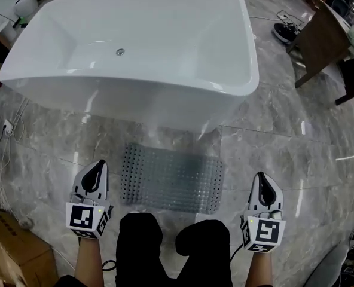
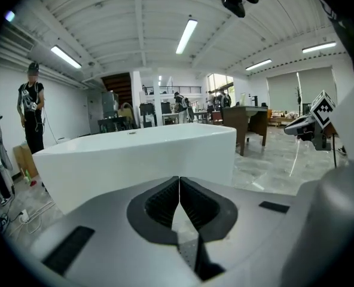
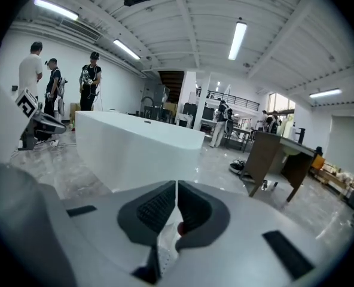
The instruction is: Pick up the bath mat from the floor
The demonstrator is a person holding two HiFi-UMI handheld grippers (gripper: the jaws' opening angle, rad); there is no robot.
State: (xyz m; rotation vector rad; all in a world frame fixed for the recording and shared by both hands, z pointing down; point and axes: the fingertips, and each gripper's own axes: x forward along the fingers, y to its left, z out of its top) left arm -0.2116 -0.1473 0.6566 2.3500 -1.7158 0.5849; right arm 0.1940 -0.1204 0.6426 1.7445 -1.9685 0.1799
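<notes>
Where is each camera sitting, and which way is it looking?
Head view: on the head, looking steeply down at bath mat and bathtub; left gripper, right gripper and knees show.
Left gripper view: on the left gripper, looking level past its shut jaws at the bathtub; right gripper shows.
Right gripper view: on the right gripper, looking past its shut jaws at the bathtub; left gripper shows.
Shared: all see the bathtub.

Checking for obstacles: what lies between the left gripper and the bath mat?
Head view: only bare grey marble floor between the left gripper and the grey studded bath mat.
</notes>
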